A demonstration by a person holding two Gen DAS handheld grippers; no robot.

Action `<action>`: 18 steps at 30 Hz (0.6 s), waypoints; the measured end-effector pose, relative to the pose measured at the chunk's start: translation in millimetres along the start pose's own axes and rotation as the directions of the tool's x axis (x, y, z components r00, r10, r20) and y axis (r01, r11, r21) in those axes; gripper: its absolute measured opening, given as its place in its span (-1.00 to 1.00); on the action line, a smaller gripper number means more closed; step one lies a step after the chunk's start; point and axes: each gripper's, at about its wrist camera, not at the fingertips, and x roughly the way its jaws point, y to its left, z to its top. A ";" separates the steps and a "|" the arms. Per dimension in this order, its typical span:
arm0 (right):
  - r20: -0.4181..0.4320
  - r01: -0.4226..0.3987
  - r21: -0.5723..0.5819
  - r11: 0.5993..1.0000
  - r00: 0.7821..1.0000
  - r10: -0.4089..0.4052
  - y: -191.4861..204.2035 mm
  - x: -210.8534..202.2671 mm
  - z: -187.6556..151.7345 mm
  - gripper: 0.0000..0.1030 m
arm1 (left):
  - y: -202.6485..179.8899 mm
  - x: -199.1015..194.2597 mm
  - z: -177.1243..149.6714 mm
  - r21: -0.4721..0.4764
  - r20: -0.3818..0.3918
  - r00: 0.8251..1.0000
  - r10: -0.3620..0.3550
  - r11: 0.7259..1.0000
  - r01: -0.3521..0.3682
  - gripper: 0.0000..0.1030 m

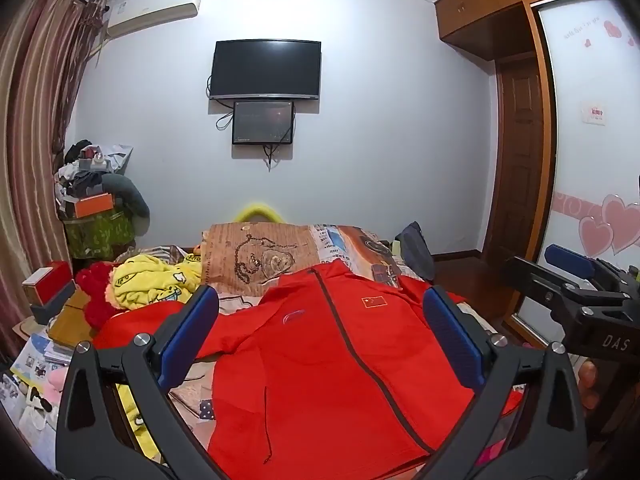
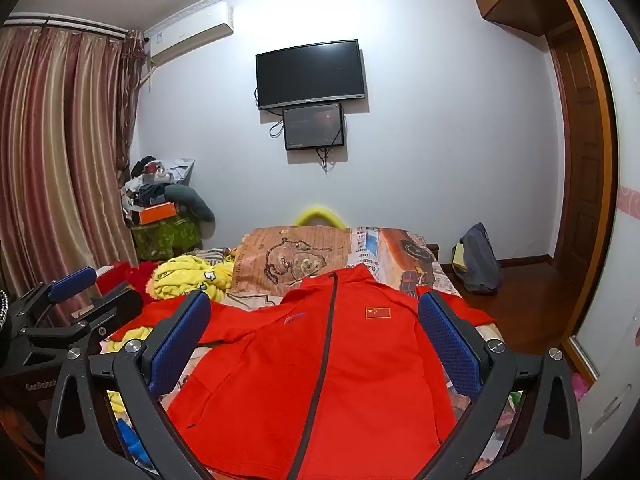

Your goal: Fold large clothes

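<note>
Pale grey-white wall [image 1: 380, 152], item one: fills the far side of the room, carrying a black television [image 1: 266, 69] with a smaller dark screen [image 1: 263, 123] hung just below it and an air conditioner [image 1: 154, 10] high up near the ceiling.

Striped curtains [image 2: 60, 152], brownish-pink, down the window side.

Wooden wardrobe [image 1: 520, 128] with a sliding white door bearing pink heart stickers.

Bed [image 2: 404, 252], patterned cover in browns and newsprint, with a folded cartoon-print quilt [image 2: 296, 260] at the far end.

Red jacket [image 2: 320, 372], the garment to be folded: spread flat, front up, on the near half of the bed, dark zip closed along its middle, collar toward the wall, a small flag patch [image 2: 377, 312] on one chest side, sleeves out to either side.

Yellow cloth [image 1: 154, 280], crumpled, beside the jacket's far sleeve, touching a red fuzzy item.

Grey bag [image 2: 478, 260] on the wooden floor beyond the bed.

Pile of clutter [image 1: 94, 200] in the corner, an orange box on top.

My left hand-held gripper [image 1: 320, 340]: blue pads spread wide, nothing between them, hovering above the jacket.

My right hand-held gripper [image 2: 314, 344]: likewise spread fully, empty, above the jacket's chest; it also shows at the edge of the left view.
</note>
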 end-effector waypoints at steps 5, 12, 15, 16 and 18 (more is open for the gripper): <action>-0.002 0.000 -0.001 1.000 1.000 0.000 0.1 0.3 -0.2 1.00 | 1.9 2.7 -1.5 -0.006 -0.003 1.000 0.003 1.000 -0.003 0.99; -0.006 -0.001 -0.005 1.000 1.000 0.001 -1.4 3.8 -3.2 1.00 | 3.4 6.2 0.0 -0.011 -0.007 1.000 0.007 1.000 -0.007 0.99; -0.006 0.001 -0.007 1.000 1.000 -0.001 -0.4 3.8 -3.1 1.00 | 4.2 6.3 -0.1 -0.014 -0.008 1.000 0.007 1.000 -0.007 0.99; -0.007 0.001 -0.007 1.000 1.000 -0.001 -0.4 4.0 -3.1 1.00 | 3.6 6.3 -0.3 -0.015 -0.008 1.000 0.008 1.000 -0.008 0.99; -0.007 0.001 -0.006 1.000 1.000 -0.001 0.0 3.8 -3.0 1.00 | 3.4 6.2 -1.0 -0.019 -0.009 1.000 0.006 1.000 -0.006 0.99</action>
